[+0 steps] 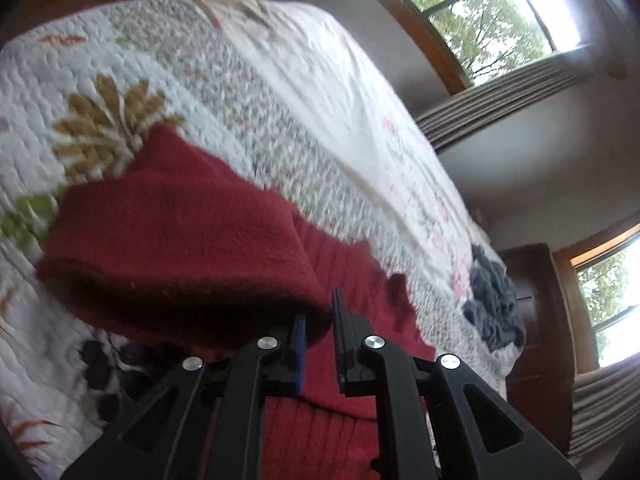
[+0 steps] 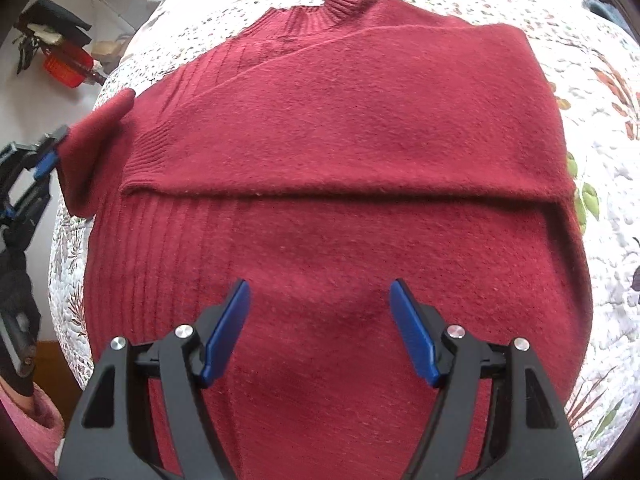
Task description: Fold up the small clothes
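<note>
Left claw pinching sweater sleeve; right claw spread

Dark red knitted sweater with ribbed collar and ribbed side bands, lying on a white quilted bedspread printed with tan, green and rust leaf motifs. Both grippers: black frames, blue finger pads.

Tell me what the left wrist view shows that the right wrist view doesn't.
Left wrist only: windows, a grey garment further along the bed, and a close look at the left gripper shut on the sleeve.

Right wrist only: the whole sweater with its collar, one sleeve already folded across the chest, and the open right gripper above the hem.

Both: the red sweater, the floral quilt, and the left gripper pinching the sleeve.
</note>
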The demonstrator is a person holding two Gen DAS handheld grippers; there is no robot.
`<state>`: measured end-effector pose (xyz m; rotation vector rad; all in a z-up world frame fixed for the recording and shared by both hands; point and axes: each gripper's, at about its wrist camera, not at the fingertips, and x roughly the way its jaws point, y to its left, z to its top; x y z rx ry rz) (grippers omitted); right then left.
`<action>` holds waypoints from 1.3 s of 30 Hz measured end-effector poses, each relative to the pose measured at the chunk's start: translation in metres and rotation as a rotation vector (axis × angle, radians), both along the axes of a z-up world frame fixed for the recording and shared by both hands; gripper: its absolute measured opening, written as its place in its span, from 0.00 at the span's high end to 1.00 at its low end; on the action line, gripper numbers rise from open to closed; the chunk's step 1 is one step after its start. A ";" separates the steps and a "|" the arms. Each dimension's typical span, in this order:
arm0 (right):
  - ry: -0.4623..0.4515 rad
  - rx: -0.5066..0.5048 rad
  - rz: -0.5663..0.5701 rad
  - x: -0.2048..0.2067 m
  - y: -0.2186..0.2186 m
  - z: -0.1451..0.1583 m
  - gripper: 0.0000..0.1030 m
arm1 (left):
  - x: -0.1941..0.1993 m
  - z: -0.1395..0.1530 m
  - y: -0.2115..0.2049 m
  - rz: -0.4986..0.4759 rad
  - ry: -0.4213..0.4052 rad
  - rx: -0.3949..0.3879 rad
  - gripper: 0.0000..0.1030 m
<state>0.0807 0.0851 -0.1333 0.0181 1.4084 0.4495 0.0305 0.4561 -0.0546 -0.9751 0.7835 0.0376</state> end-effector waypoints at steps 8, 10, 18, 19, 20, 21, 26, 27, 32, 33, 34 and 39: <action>0.016 -0.013 -0.009 0.000 -0.009 -0.006 0.31 | 0.000 -0.064 -0.022 -0.020 0.164 -0.047 0.89; 0.020 -0.019 -0.008 0.000 -0.009 -0.006 0.31 | -0.006 -0.072 -0.024 -0.024 0.175 -0.064 0.88; 0.006 0.006 0.016 0.008 0.014 0.004 0.31 | -0.029 -0.009 -0.033 -0.140 0.081 -0.008 0.85; 0.004 0.012 0.023 0.010 0.019 0.006 0.31 | -0.031 0.007 -0.027 -0.132 0.053 0.055 0.82; 0.002 0.014 0.028 0.011 0.023 0.006 0.31 | -0.032 0.014 -0.020 -0.123 0.037 0.072 0.74; -0.004 0.016 0.038 0.013 0.029 0.008 0.31 | -0.030 0.019 -0.013 -0.112 0.019 0.082 0.69; -0.021 0.031 0.074 0.018 0.055 0.017 0.31 | -0.002 -0.009 0.024 -0.080 0.123 0.121 0.69; -0.023 0.041 0.083 0.019 0.062 0.020 0.31 | 0.001 -0.017 0.027 -0.087 0.138 0.116 0.69; -0.027 0.074 0.125 0.031 0.095 0.027 0.31 | 0.009 -0.067 0.037 -0.110 0.226 0.075 0.71; -0.032 0.086 0.136 0.034 0.104 0.030 0.31 | 0.008 -0.070 0.037 -0.112 0.222 0.068 0.71; -0.035 0.098 0.147 0.037 0.113 0.032 0.31 | 0.007 -0.070 0.039 -0.110 0.214 0.054 0.71; -0.037 0.143 0.202 0.052 0.161 0.036 0.31 | -0.023 -0.034 0.052 -0.051 0.125 0.063 0.67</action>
